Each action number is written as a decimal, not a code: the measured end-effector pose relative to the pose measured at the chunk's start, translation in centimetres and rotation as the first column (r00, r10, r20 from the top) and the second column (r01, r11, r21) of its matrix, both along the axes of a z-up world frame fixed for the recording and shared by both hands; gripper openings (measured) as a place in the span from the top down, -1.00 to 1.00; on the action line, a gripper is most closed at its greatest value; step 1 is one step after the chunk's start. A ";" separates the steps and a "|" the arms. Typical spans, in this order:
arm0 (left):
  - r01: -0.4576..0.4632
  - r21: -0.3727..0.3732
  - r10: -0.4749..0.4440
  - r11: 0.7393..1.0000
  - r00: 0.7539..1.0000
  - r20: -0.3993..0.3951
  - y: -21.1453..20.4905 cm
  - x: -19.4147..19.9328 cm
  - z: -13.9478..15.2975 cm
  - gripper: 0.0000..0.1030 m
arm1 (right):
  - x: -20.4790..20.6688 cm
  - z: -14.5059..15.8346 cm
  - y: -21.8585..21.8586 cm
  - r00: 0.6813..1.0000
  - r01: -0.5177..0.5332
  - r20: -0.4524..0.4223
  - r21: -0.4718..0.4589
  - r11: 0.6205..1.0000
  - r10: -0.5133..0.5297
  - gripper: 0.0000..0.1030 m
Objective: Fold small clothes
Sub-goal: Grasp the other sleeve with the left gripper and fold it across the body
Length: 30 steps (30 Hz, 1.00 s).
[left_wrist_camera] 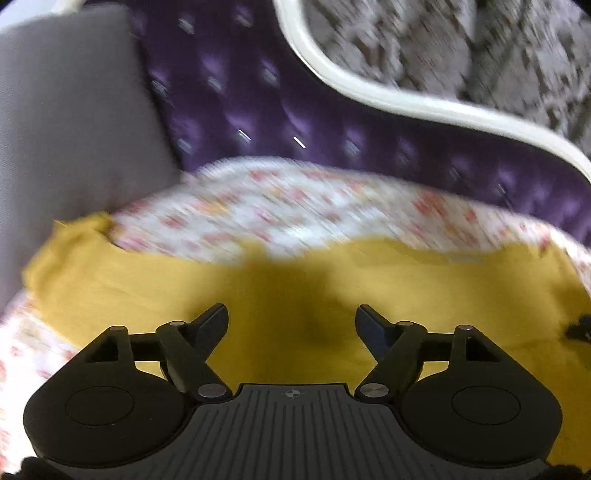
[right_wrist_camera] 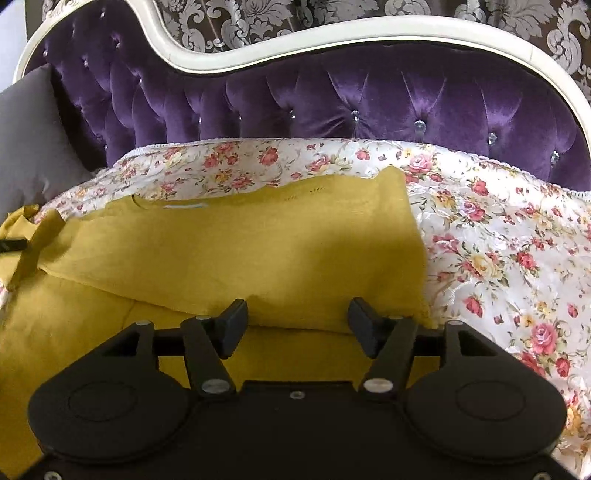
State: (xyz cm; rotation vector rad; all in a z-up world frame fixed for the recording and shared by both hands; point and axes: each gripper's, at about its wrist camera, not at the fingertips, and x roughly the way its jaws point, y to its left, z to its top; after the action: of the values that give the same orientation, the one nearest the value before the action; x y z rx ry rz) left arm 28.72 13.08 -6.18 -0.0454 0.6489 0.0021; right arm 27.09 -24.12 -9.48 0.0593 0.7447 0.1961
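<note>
A mustard-yellow garment (right_wrist_camera: 236,240) lies spread on a floral bedspread (right_wrist_camera: 498,240), its far part folded over toward the near side so that a doubled panel with a soft, slightly ragged edge rests on the layer beneath. A pale label shows near the neckline at the far edge, and the right side of the folded panel ends in a straight vertical edge against the roses of the spread. At the far left a bunched bit of the same yellow cloth, seemingly a sleeve, trails off toward a grey pillow (right_wrist_camera: 29,147).

The right tool (right_wrist_camera: 297,317) hangs just above the near edge of the folded panel, its jaws standing apart with nothing pinched between them; the cloth lies under and beyond the fingertips. The left tool (left_wrist_camera: 291,319), seen in a motion-blurred view, is likewise spread open over a flat stretch of the yellow fabric, holding nothing, its shadow falling on the cloth ahead.

Beyond the bedspread rises a tufted purple headboard (right_wrist_camera: 351,99) with a curved cream frame (right_wrist_camera: 295,33), backed by damask-patterned wallpaper (right_wrist_camera: 240,18).
</note>
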 end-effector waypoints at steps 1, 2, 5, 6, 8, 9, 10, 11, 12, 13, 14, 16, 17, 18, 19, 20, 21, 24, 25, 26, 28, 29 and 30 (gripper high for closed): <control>-0.022 0.010 0.022 1.000 0.999 0.029 1.2 -0.2 0.4 -0.45 | 0.0 0.0 0.1 1.000 -0.002 0.000 -0.007 1.000 0.002 -0.29; -0.049 0.024 0.048 0.999 0.998 0.049 2.4 -0.3 0.8 -0.45 | 0.1 0.0 0.2 1.000 -0.002 -0.001 -0.011 1.000 0.002 -0.30; -0.166 0.070 0.162 0.984 0.985 0.067 6.7 0.4 1.1 -0.46 | 0.2 -0.1 0.6 1.000 -0.006 -0.001 -0.024 1.000 0.006 -0.36; -0.199 0.074 0.194 0.977 0.979 0.067 8.1 0.7 1.0 -0.46 | 0.2 -0.1 0.7 1.000 -0.008 -0.001 -0.029 1.000 0.008 -0.39; -0.267 0.081 0.264 0.960 0.963 0.053 10.7 1.5 0.4 -0.46 | 0.2 -0.2 1.0 1.000 -0.012 -0.001 -0.042 0.999 0.012 -0.43; -0.301 0.080 0.298 0.950 0.953 0.048 12.0 1.9 0.1 -0.46 | 0.2 -0.2 1.1 1.000 -0.012 -0.001 -0.047 0.999 0.012 -0.45; -0.329 0.071 0.327 0.942 0.944 0.046 13.2 2.3 -0.2 -0.46 | 0.3 -0.3 1.2 1.000 -0.013 -0.001 -0.051 0.999 0.013 -0.48; -0.349 0.064 0.347 0.935 0.937 0.038 14.1 2.7 -0.5 -0.46 | 0.3 -0.3 1.2 1.000 -0.014 -0.001 -0.054 0.998 0.014 -0.49; -0.363 0.061 0.362 0.930 0.932 0.027 15.0 3.2 -0.8 -0.46 | 0.3 -0.3 1.3 1.000 -0.015 -0.002 -0.057 0.998 0.015 -0.50; -0.370 0.062 0.369 0.927 0.929 0.019 15.7 3.7 -1.1 -0.46 | 0.4 -0.3 1.4 1.000 -0.015 -0.003 -0.059 0.998 0.015 -0.50; -0.373 0.064 0.374 0.925 0.928 0.011 16.3 4.2 -1.3 -0.46 | 0.4 -0.3 1.4 1.000 -0.014 -0.004 -0.061 0.998 0.014 -0.50; -0.378 0.054 0.378 0.924 0.926 -0.004 17.1 5.1 -1.9 -0.46 | 0.4 -0.3 1.4 1.000 -0.014 -0.005 -0.062 0.998 0.014 -0.50; -0.371 0.038 0.372 0.928 0.928 -0.008 17.4 5.6 -2.1 -0.45 | 0.4 -0.3 1.5 1.000 -0.014 -0.006 -0.062 0.998 0.014 -0.50; -0.366 0.029 0.366 0.930 0.930 -0.016 17.6 6.0 -2.4 -0.44 | 0.4 -0.3 1.5 1.000 -0.015 -0.006 -0.062 0.998 0.014 -0.50; -0.361 0.029 0.362 0.932 0.932 -0.026 17.7 6.3 -2.7 -0.38 | 0.4 -0.3 1.5 1.000 -0.015 -0.007 -0.063 0.998 0.014 -0.50; -0.348 0.035 0.349 0.937 0.936 -0.039 17.7 7.0 -2.9 -0.26 | 0.4 -0.3 1.5 1.000 -0.015 -0.008 -0.064 0.998 0.014 -0.50; -0.338 0.046 0.340 0.940 0.939 -0.045 17.3 7.2 -3.0 0.19 | 0.4 -0.3 1.5 1.000 -0.015 -0.008 -0.063 0.998 0.014 -0.50; -0.328 0.055 0.330 0.943 0.944 -0.028 17.0 6.0 -2.8 0.83 | 0.5 -0.3 1.3 1.000 -0.014 -0.009 -0.057 0.998 0.014 -0.50; -0.328 0.054 0.328 0.943 0.945 0.001 16.6 5.3 -2.3 0.85 | 0.5 -0.3 1.3 1.000 -0.014 -0.010 -0.052 0.999 0.013 -0.50; -0.323 0.042 0.322 0.946 0.946 0.035 16.1 4.7 -1.3 0.86 | 0.5 -0.3 1.2 1.000 -0.015 -0.011 -0.046 0.999 0.014 -0.50; -0.305 0.020 0.302 0.952 0.950 0.083 14.8 3.5 1.1 0.86 | 0.5 -0.2 0.9 1.000 -0.012 -0.012 -0.028 1.000 0.012 -0.50; -0.293 0.014 0.290 0.956 0.951 0.107 14.1 3.0 2.3 0.88 | 0.5 -0.2 0.8 1.000 -0.011 -0.013 -0.016 1.000 0.010 -0.49; -0.269 0.002 0.266 0.963 0.953 0.145 13.0 2.2 4.0 0.88 | 0.5 -0.1 0.7 1.000 -0.010 -0.014 -0.008 1.000 0.010 -0.49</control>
State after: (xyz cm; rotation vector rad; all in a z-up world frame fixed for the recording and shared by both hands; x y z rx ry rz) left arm 30.96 26.04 -2.18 -0.1117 0.4941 0.2657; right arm 27.55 -23.41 -9.60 0.0489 0.7597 0.2021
